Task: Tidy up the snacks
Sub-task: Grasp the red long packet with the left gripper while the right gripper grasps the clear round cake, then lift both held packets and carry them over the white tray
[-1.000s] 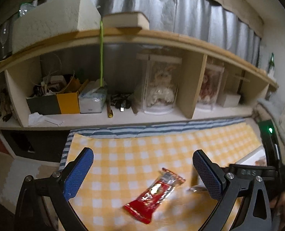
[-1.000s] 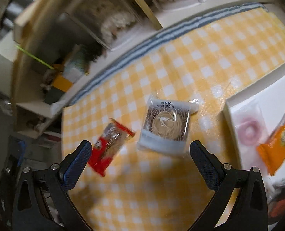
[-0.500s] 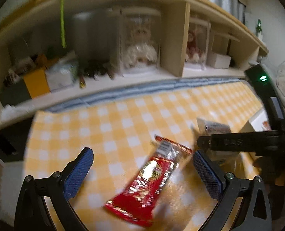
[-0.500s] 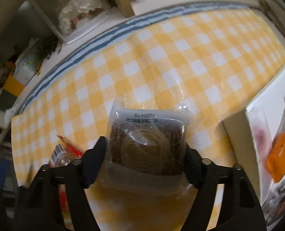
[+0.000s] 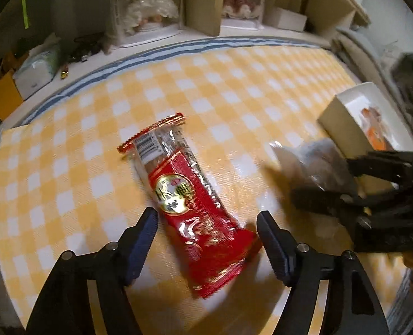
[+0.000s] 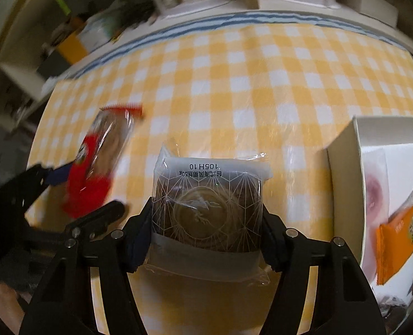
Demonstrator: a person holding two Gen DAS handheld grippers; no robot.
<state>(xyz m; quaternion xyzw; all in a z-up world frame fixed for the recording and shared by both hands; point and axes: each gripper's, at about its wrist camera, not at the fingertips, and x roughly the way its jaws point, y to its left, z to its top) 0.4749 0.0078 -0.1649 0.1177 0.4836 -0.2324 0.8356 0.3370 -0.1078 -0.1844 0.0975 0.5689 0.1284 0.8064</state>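
**Gripping two snacks at once above the checked table**

Closing on the dark round cake pack [image 6: 208, 212], our right tongs [image 6: 206, 223] had both pads pressed flat against its sides, the jaws having just drawn in about halfway and stopped by the pack itself. Our left tongs [image 5: 206, 234] had also just been closing, but in the left wrist view the blue pads [image 5: 273, 245] stood either side of the red wrapped snack [image 5: 189, 195] with a sliver of cloth showing on each side, so we judged that snack straddled, not yet pinched.

To do the step well, we thought the left jaws needed to finish closing squarely across the red wrapper's width, low on the body instead of on the crimped end, since slick film slides. The right pack, we judged, should travel level toward the white box [image 6: 343, 184] beside it, clearing the near wall before release.

Both snacks sat on the yellow checked table [image 6: 262, 83]; the box lay at its right side and already held an orange packet [image 6: 399, 240] and a pale pink ring sweet [image 6: 374, 192].

Much was unclear. The red snack was smeared by motion in the right wrist view, the right tongs were blurred in the left one, the box was cut off by the frame, and we could not tell whether the cake pack was lifted or touching the cloth.
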